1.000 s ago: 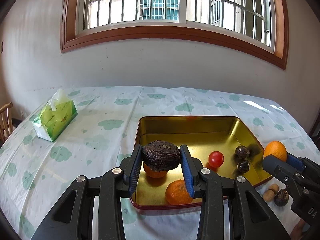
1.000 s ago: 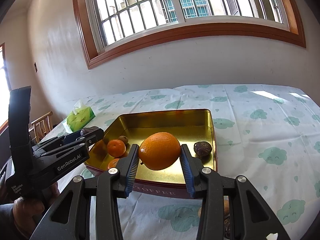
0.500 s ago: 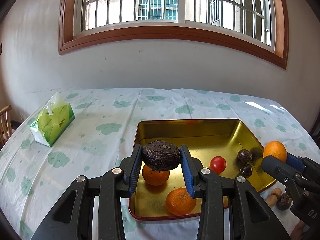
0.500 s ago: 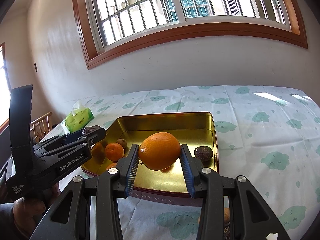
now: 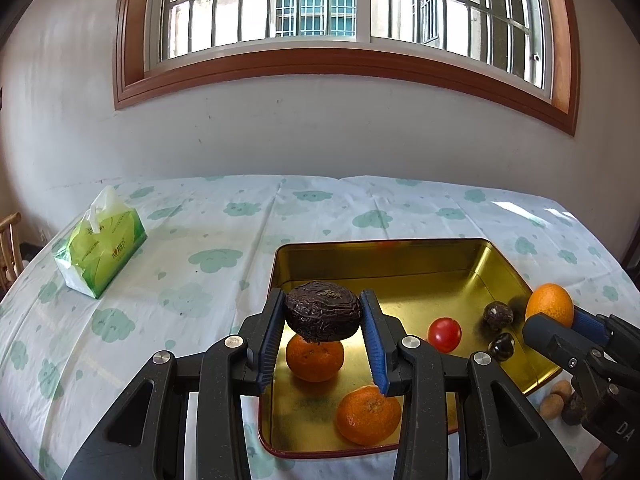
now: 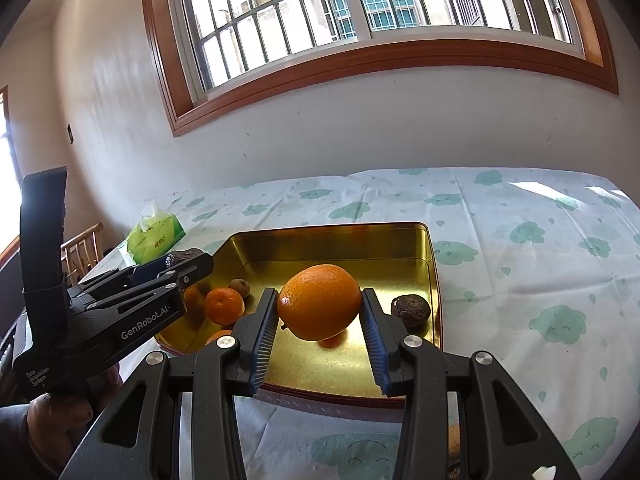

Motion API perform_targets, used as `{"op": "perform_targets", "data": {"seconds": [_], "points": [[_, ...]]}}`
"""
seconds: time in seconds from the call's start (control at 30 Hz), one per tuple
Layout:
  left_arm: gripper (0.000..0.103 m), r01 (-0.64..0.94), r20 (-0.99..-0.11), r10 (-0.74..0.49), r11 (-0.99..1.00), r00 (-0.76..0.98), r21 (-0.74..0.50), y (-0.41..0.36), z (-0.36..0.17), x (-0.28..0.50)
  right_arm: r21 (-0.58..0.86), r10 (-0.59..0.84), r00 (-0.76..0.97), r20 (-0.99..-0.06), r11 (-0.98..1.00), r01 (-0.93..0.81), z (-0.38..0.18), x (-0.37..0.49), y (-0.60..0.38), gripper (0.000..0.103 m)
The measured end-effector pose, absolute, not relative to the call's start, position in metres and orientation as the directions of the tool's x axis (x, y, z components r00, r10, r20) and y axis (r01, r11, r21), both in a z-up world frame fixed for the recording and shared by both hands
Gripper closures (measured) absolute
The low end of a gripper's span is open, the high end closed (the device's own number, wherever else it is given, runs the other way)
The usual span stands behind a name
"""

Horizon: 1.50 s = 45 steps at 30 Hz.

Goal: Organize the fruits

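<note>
My left gripper (image 5: 322, 316) is shut on a dark wrinkled passion fruit (image 5: 322, 311) and holds it above the near left part of the gold tin tray (image 5: 384, 258). My right gripper (image 6: 319, 308) is shut on a large orange (image 6: 319, 301) above the tray's (image 6: 332, 240) near edge. In the tray lie two mandarins (image 5: 315, 356) (image 5: 368, 414), a red tomato (image 5: 444, 334) and two small dark fruits (image 5: 497, 315). The right gripper with its orange (image 5: 549, 304) shows at the right of the left wrist view.
A green tissue pack (image 5: 100, 254) lies at the table's left. Small brown and dark fruits (image 5: 554, 400) lie on the cloth right of the tray. A wooden chair (image 6: 82, 248) stands beyond the table's left edge. A wall and window are behind.
Both grippers have pulled back a little toward me and risen slightly, each still holding its fruit; the tray looks lower and farther in both views.
</note>
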<state>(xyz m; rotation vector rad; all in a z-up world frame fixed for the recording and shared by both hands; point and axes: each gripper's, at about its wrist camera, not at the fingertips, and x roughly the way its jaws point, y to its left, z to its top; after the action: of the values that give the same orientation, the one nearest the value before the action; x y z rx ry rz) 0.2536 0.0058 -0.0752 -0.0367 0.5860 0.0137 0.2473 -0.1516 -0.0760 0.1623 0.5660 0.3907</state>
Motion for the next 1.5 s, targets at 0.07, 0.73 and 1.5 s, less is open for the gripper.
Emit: {"op": "perform_targets", "data": {"seconds": [0.07, 0.73, 1.5], "points": [[0.064, -0.024, -0.554, 0.002, 0.999, 0.833, -0.033, 0.007, -0.077, 0.255, 0.256, 0.403, 0.773, -0.491, 0.914, -0.315, -0.077, 0.249, -0.151, 0.065], [0.064, -0.02, -0.555, 0.001, 0.999, 0.832, -0.028, 0.011, -0.083, 0.264, 0.259, 0.407, 0.768, -0.496, 0.913, -0.317, -0.081, 0.253, -0.147, 0.065], [0.064, -0.021, -0.557, 0.001, 0.999, 0.831, -0.029, 0.014, -0.085, 0.268, 0.261, 0.41, 0.762, -0.501, 0.911, -0.318, -0.083, 0.259, -0.14, 0.065]]}}
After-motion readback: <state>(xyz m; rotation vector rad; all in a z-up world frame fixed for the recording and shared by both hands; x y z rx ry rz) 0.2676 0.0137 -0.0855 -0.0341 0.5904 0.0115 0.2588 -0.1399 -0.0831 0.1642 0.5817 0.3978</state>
